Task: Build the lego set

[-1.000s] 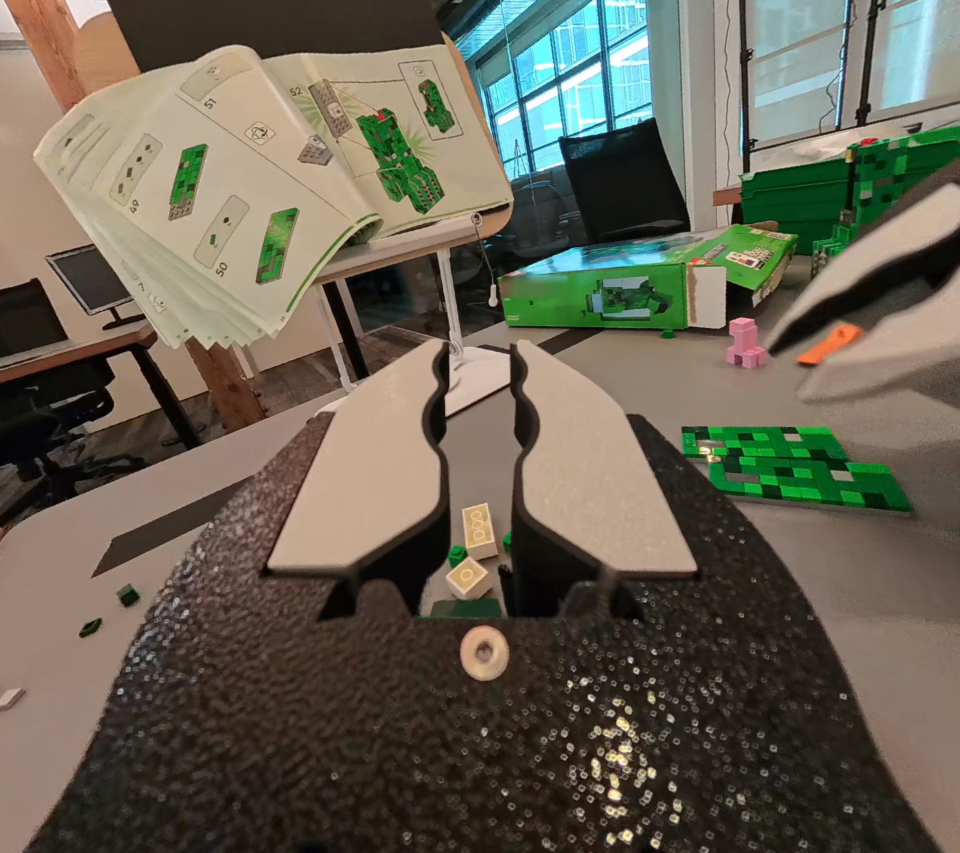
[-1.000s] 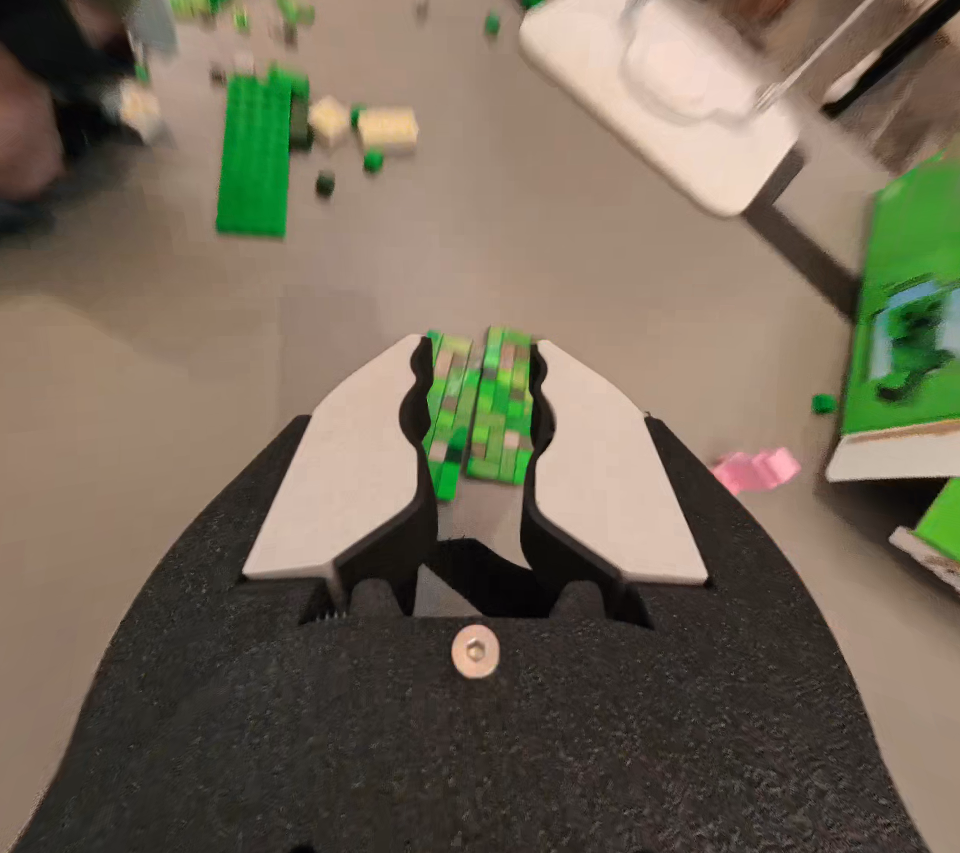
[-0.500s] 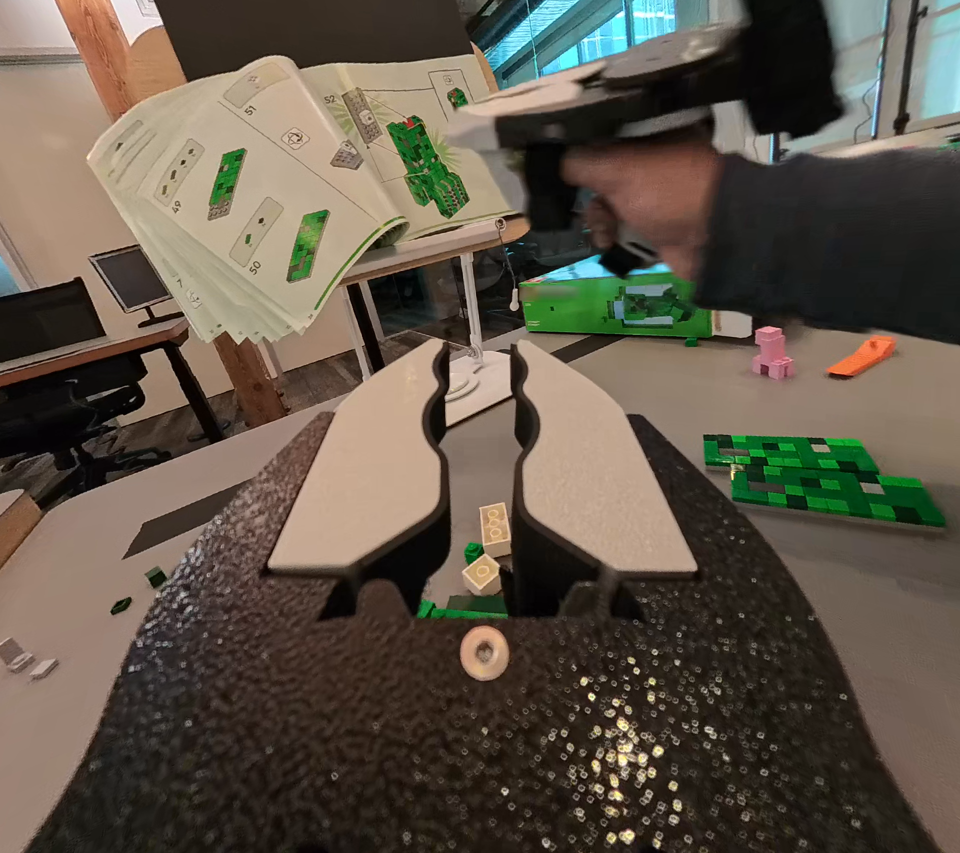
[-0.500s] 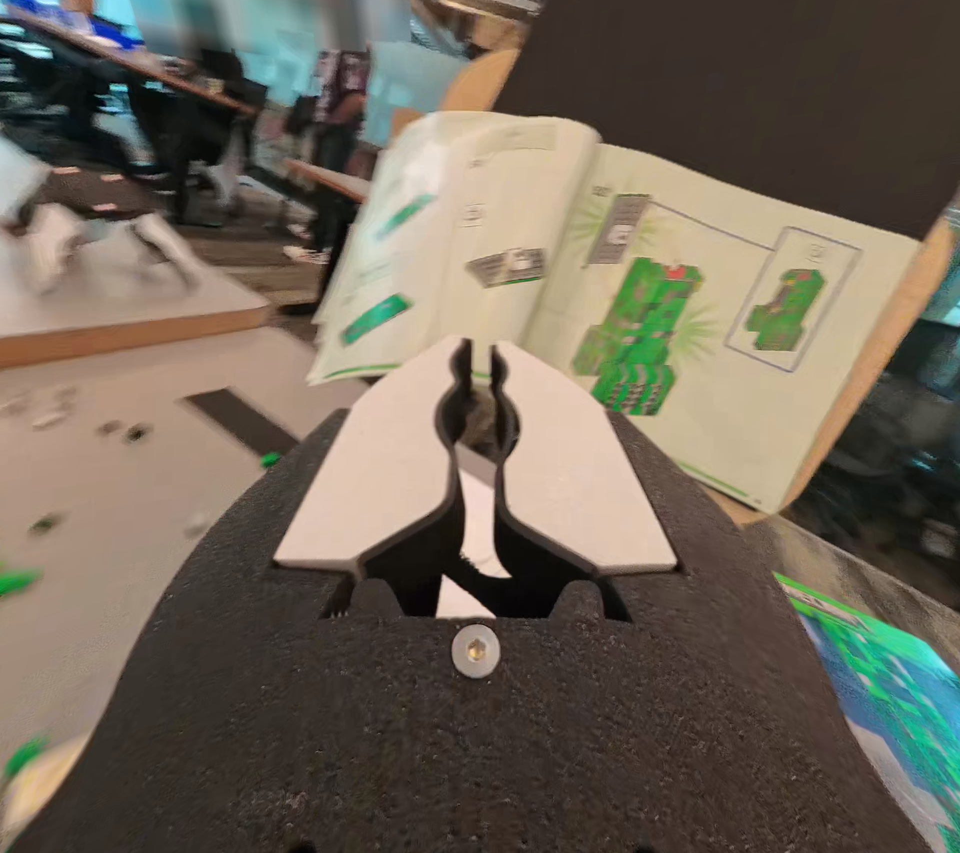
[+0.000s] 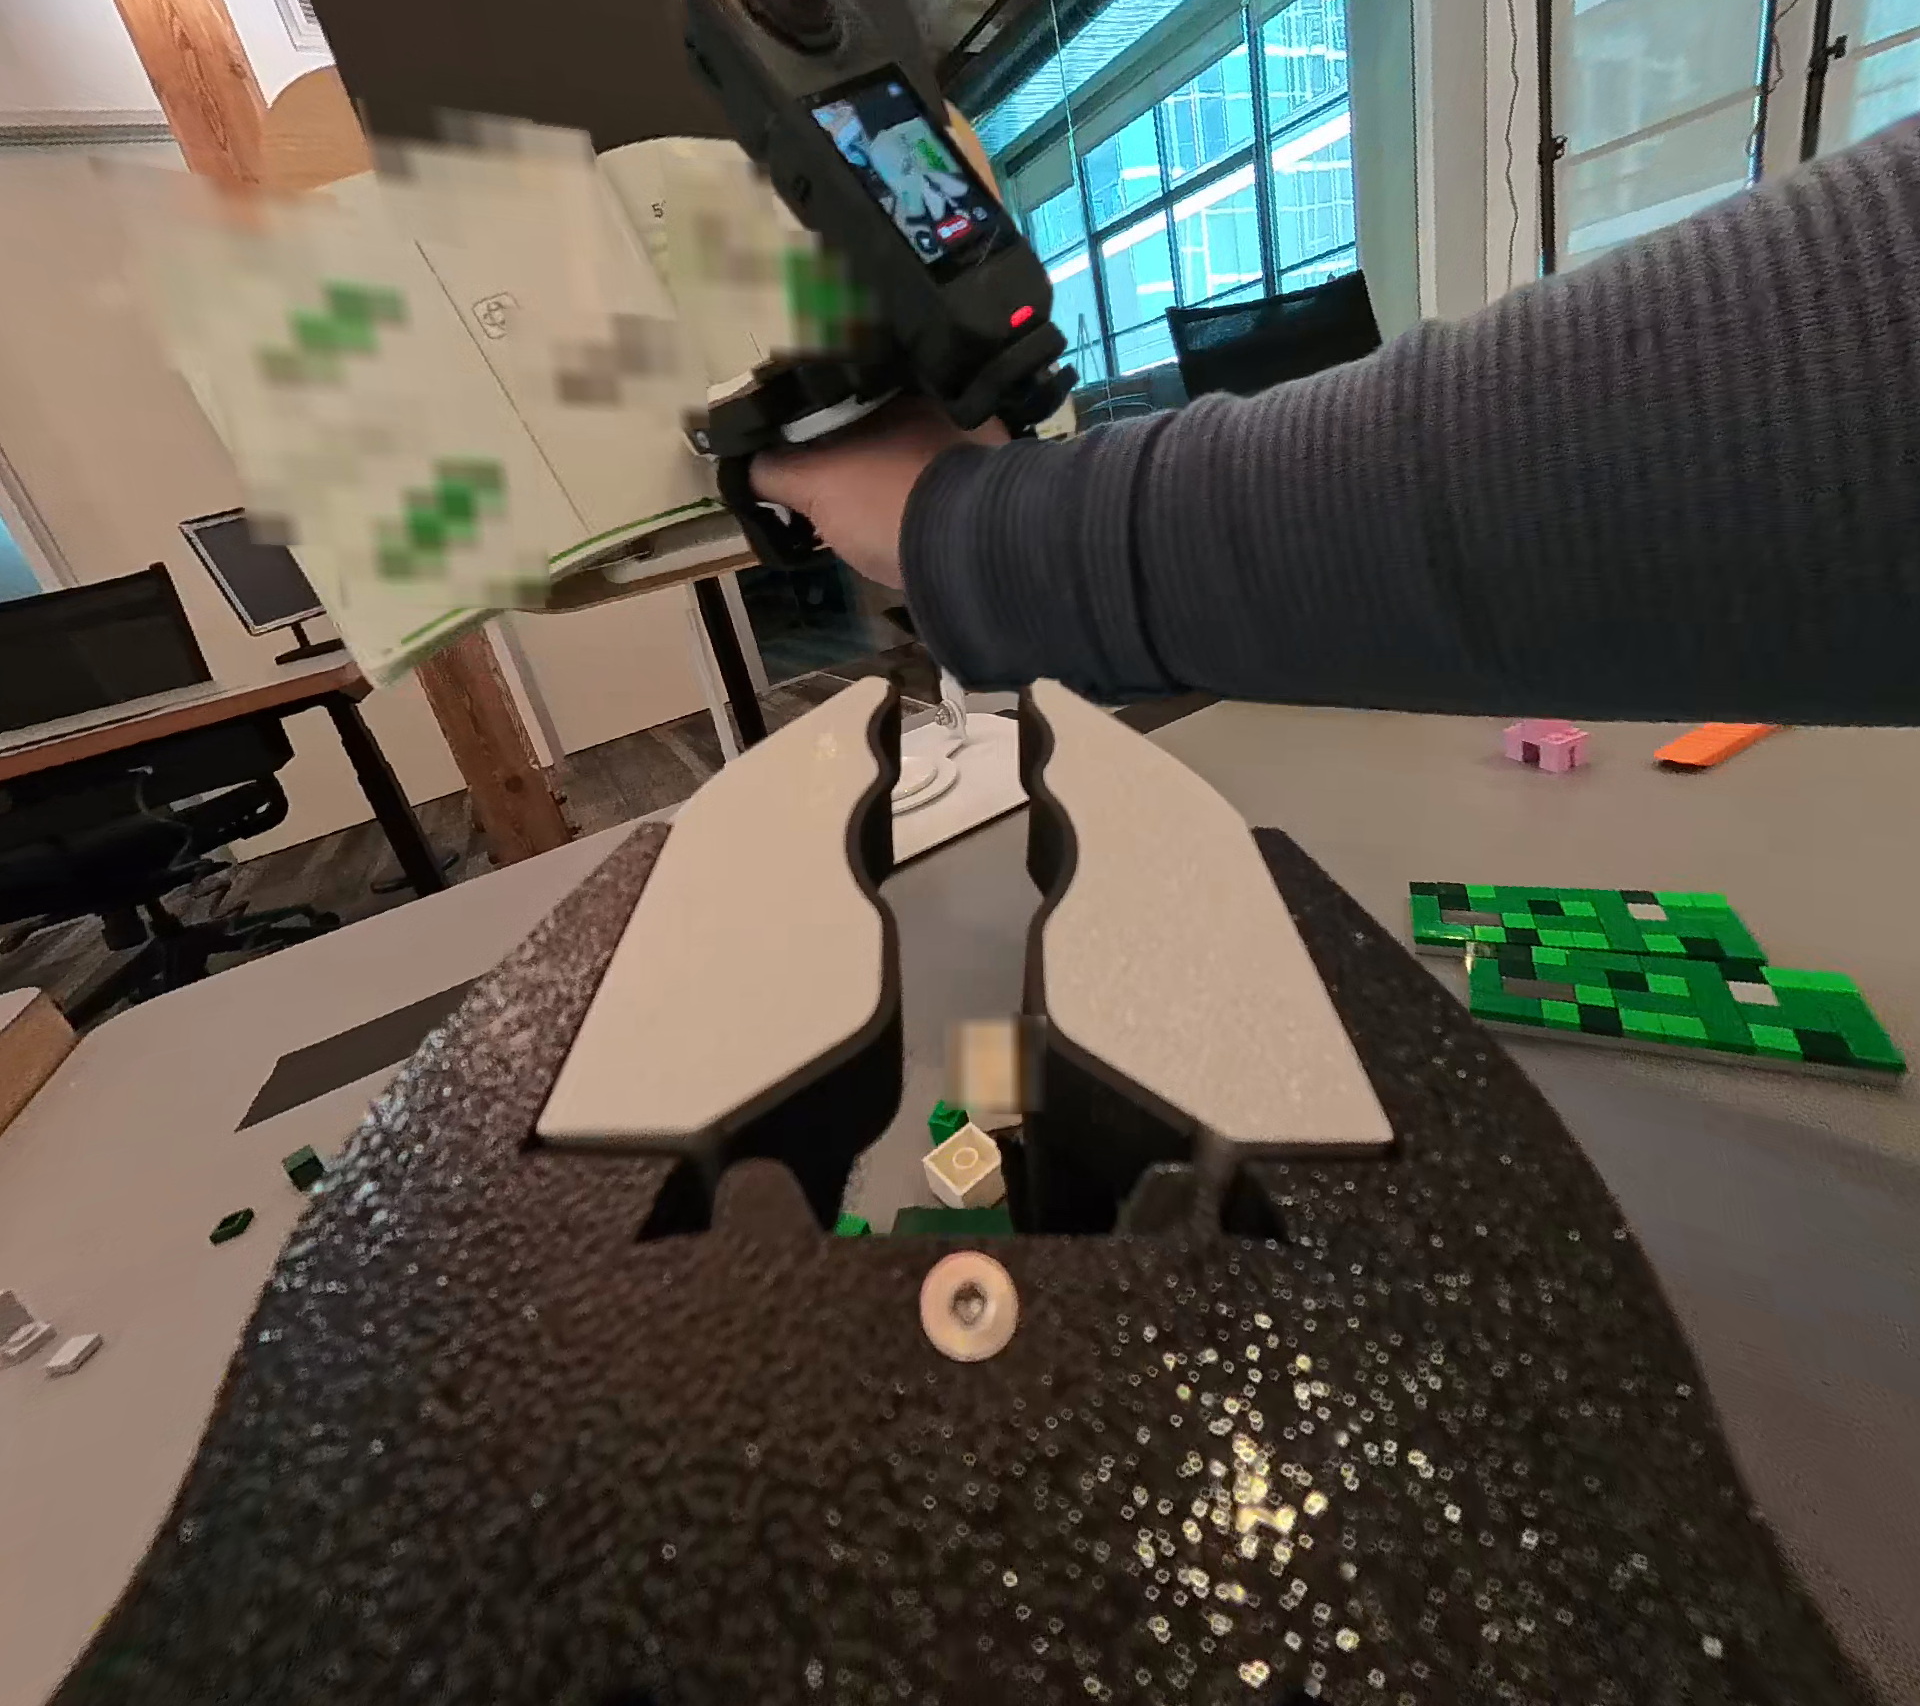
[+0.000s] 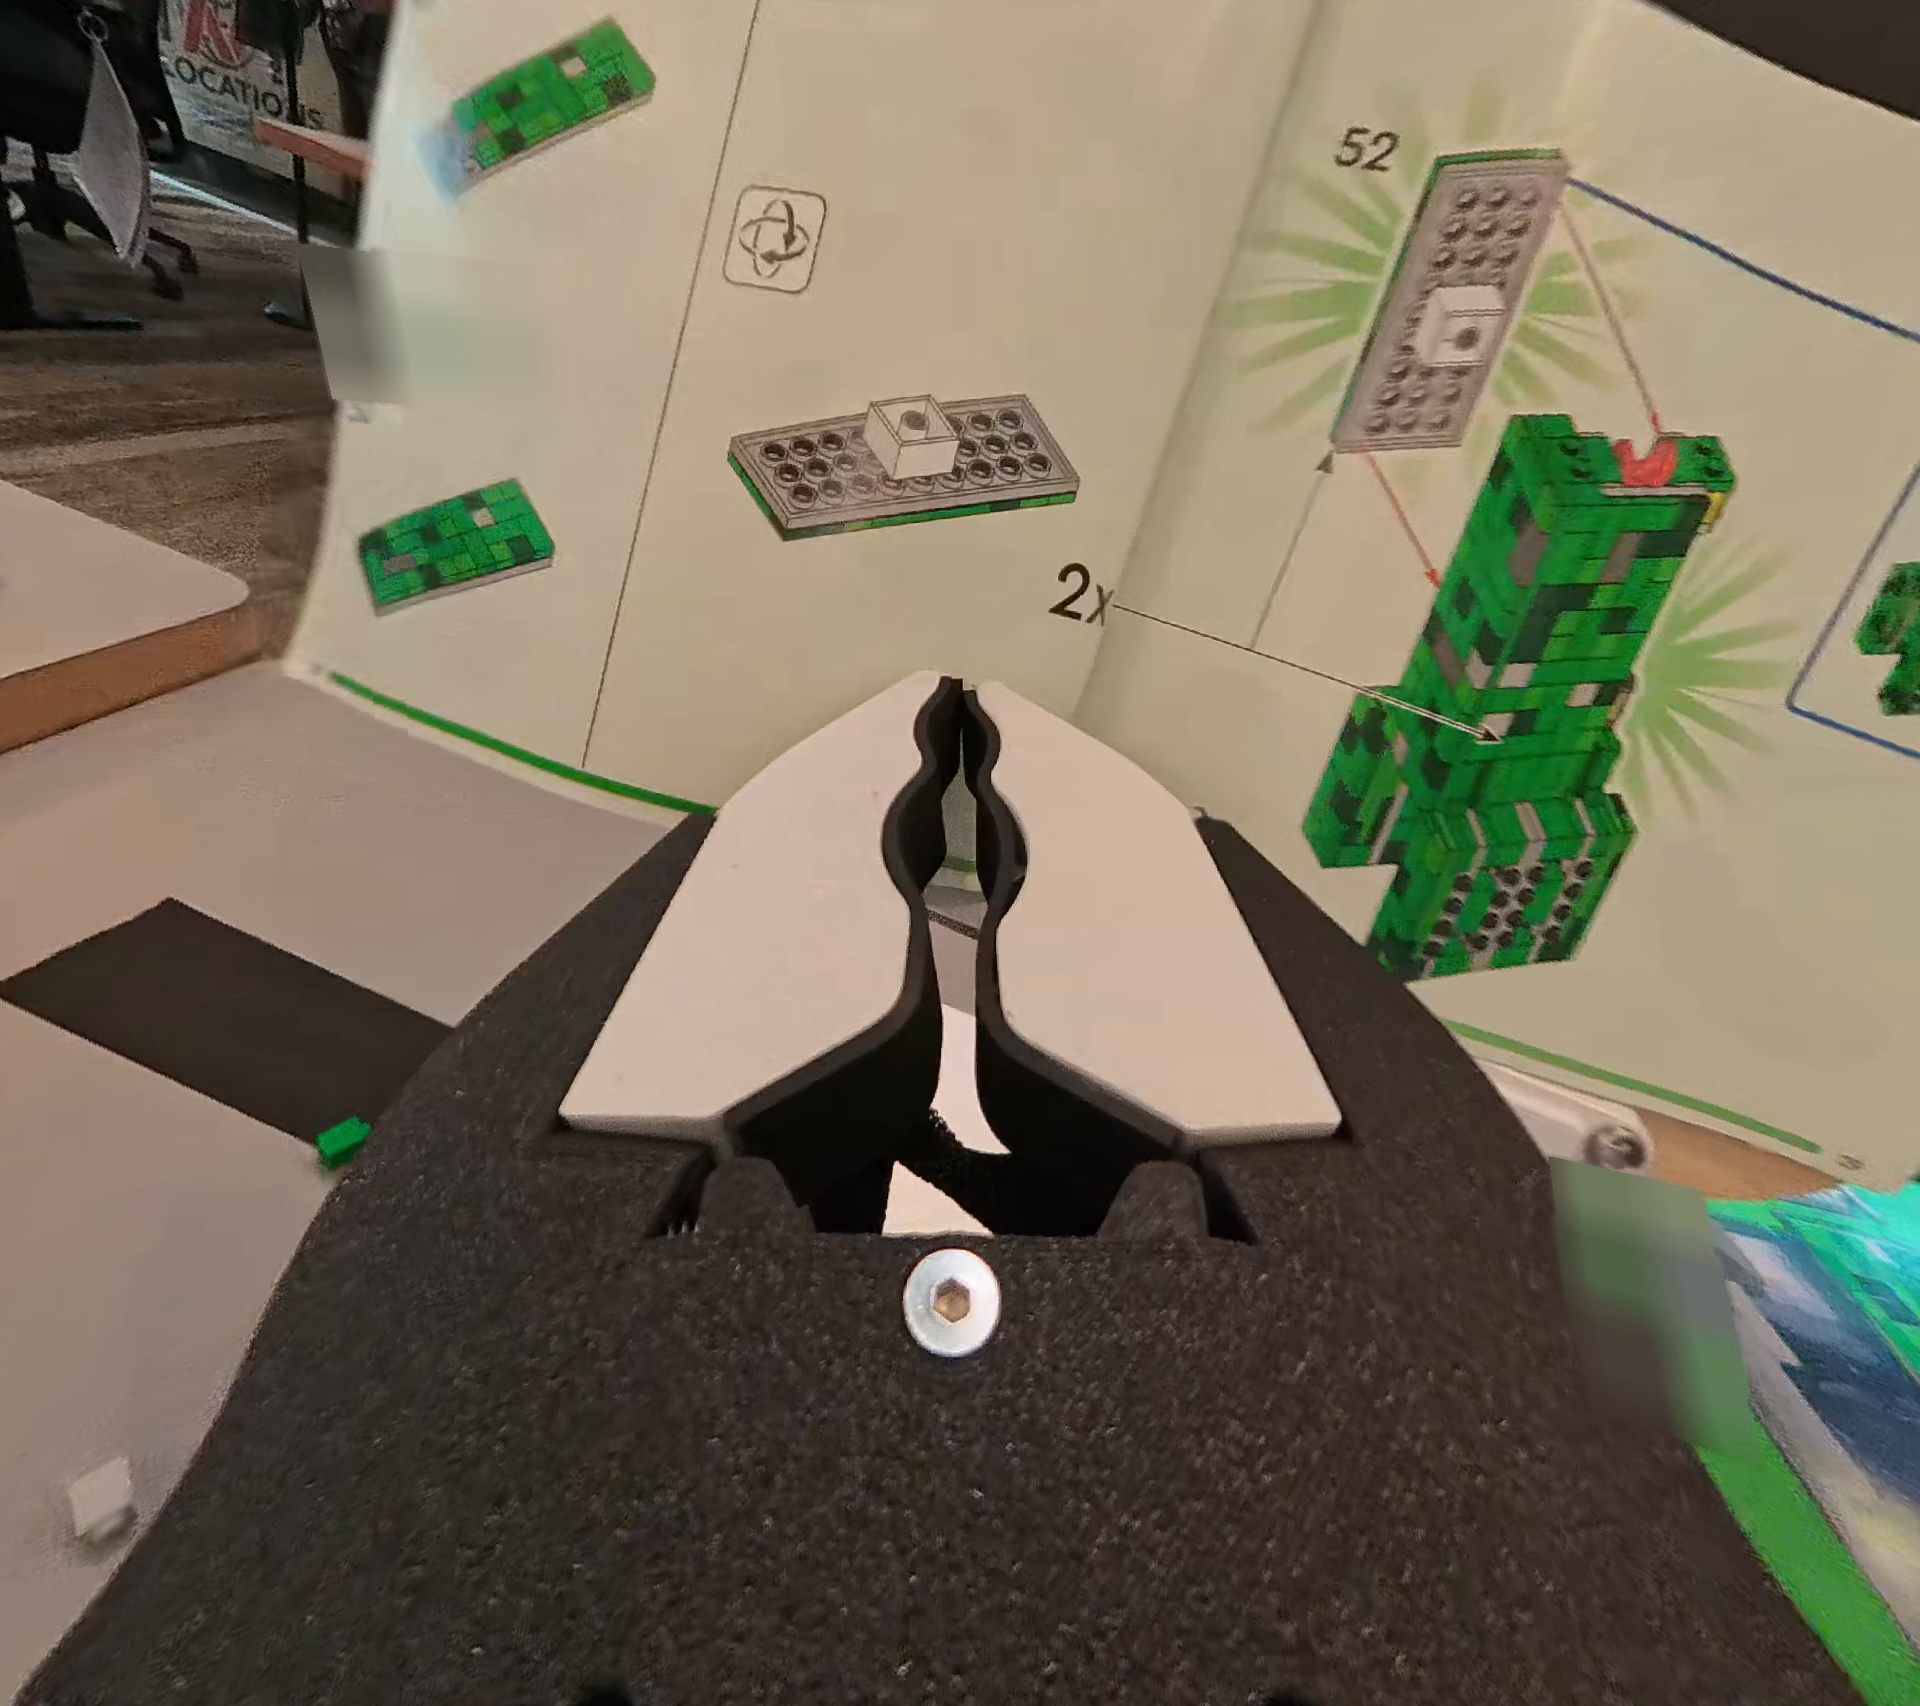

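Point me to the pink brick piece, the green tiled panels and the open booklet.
pink brick piece (image 5: 1545, 743), left wrist view, its front.
green tiled panels (image 5: 1631, 970), left wrist view, top surface.
open booklet (image 6: 935, 222), right wrist view, left page.

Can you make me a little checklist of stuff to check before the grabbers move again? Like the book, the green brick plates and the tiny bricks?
1. Right gripper shut with nothing between its fingertips: ok.
2. Right gripper's tips close to the open instruction booklet; touching it: cannot tell.
3. Left gripper jaws apart, nothing between the tips: ok.
4. Loose cream brick lying on the grey table beneath the left gripper: ok.
5. Two green mosaic plates flat on the table, apart from both grippers: ok.
6. Pink brick figure standing clear: ok.
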A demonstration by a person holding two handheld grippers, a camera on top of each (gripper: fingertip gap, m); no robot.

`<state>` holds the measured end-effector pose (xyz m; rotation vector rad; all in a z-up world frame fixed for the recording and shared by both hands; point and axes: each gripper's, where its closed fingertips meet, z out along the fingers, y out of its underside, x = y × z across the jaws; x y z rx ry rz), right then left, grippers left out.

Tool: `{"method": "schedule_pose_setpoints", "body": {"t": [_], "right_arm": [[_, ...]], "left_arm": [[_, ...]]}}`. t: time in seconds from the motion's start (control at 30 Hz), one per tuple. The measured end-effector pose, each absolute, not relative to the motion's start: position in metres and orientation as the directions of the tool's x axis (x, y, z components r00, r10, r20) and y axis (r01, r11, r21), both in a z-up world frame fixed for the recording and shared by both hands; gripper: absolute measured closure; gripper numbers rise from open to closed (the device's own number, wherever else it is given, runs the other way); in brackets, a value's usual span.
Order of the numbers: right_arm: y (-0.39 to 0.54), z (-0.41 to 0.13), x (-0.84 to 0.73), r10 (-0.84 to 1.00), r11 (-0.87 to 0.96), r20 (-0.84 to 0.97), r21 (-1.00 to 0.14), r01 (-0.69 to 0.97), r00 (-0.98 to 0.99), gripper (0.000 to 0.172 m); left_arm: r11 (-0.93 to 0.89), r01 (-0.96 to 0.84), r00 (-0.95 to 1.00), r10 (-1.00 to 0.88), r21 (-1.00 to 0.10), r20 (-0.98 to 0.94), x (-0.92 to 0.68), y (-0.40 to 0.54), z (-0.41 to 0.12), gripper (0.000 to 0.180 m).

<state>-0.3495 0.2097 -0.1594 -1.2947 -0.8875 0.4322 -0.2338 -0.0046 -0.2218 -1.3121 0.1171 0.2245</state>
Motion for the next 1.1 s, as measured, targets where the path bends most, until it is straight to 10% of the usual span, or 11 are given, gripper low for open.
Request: {"method": "schedule_pose_setpoints", "body": {"t": [0.73,1.1], "right_arm": [[0.2,-0.165,-0.333,0.617,0.376,0.411,-0.903,0.207,0.672,0.171],[0.111,-0.175,-0.171,0.87,0.255,0.281,-0.96,0.118,0.406,0.143]], "left_arm": [[0.241,-0.26,0.965,0.112,-0.935,-0.239,-0.233,-0.005,-0.22,0.161],[0.249,-0.27,0.962,0.119,-0.93,-0.248,-0.231,-0.007,-0.218,0.16]]}}
